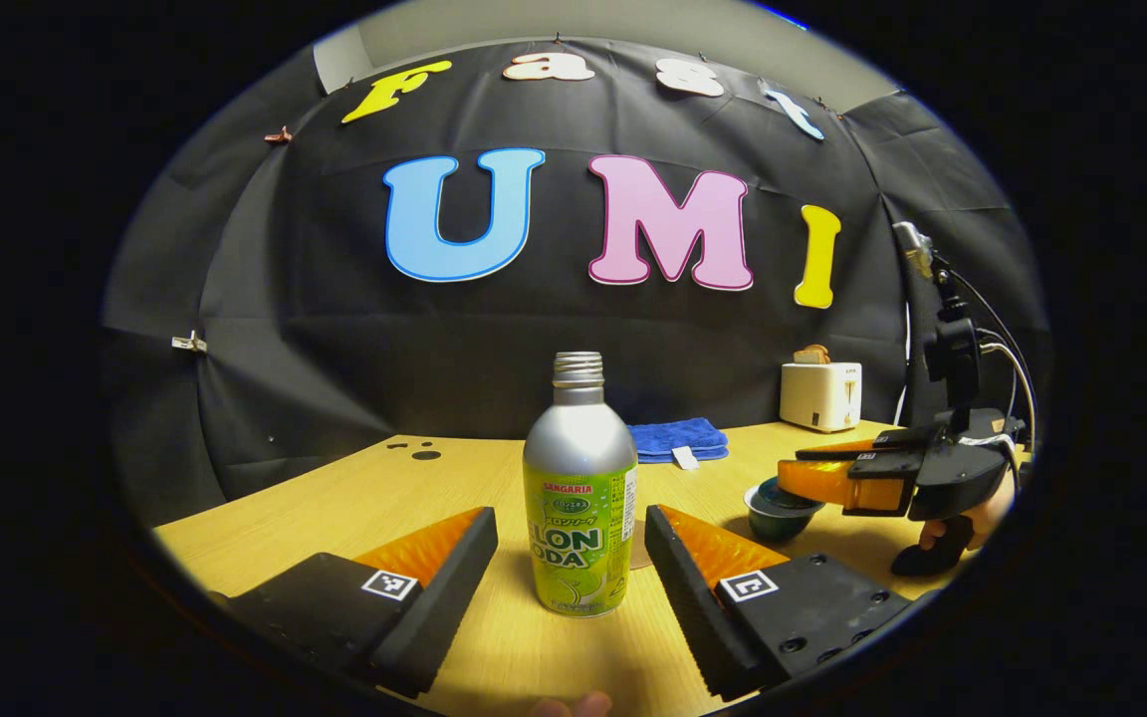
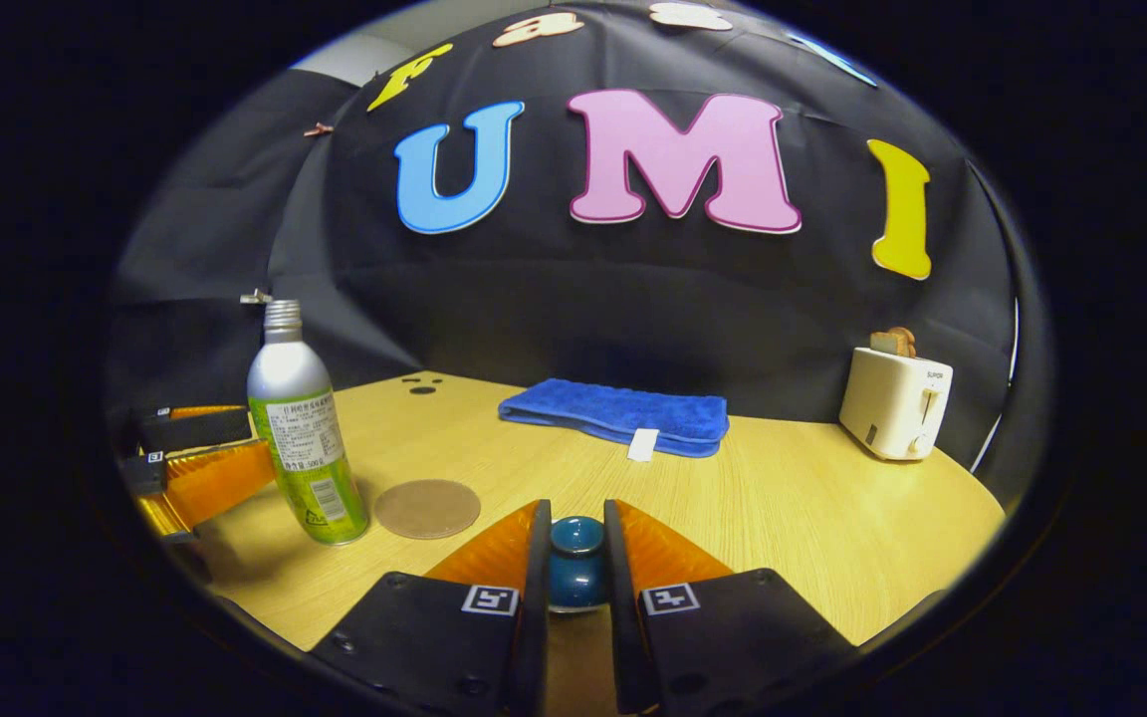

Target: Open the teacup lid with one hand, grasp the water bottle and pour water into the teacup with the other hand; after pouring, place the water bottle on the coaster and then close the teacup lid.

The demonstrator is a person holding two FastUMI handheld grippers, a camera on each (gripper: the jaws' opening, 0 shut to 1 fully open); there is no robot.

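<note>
In the right gripper view the right gripper's [image 2: 574, 558] fingers [image 2: 534, 558] stand narrow, closed on the knob of the teacup lid [image 2: 576, 535] — both inner faces press its sides, with the dark blue-green teacup [image 2: 576, 588] just below between them. In the left gripper view the left gripper's [image 1: 571, 543] fingers [image 1: 454, 558] stand wide apart, one on each side of the water bottle [image 1: 579, 488] and clear of it; the bottle stands upright on the desk [image 1: 335, 498], uncapped, silver above and green-labelled below. From the right gripper view the bottle stands near the desk's left edge with the left gripper just beside it, and the round brown coaster [image 2: 427, 508] lies flat just to the right of the bottle's base, bare, between the bottle and the teacup. In the left gripper view the right gripper shows farther off at the right, held by a hand [image 1: 982, 518] over the teacup. Toward the desk's far edge lies a folded blue cloth [image 2: 618, 413], and at the far right corner stands a white toaster [image 2: 894, 403] with bread in its slot — well apart from the cup and bottle.
</note>
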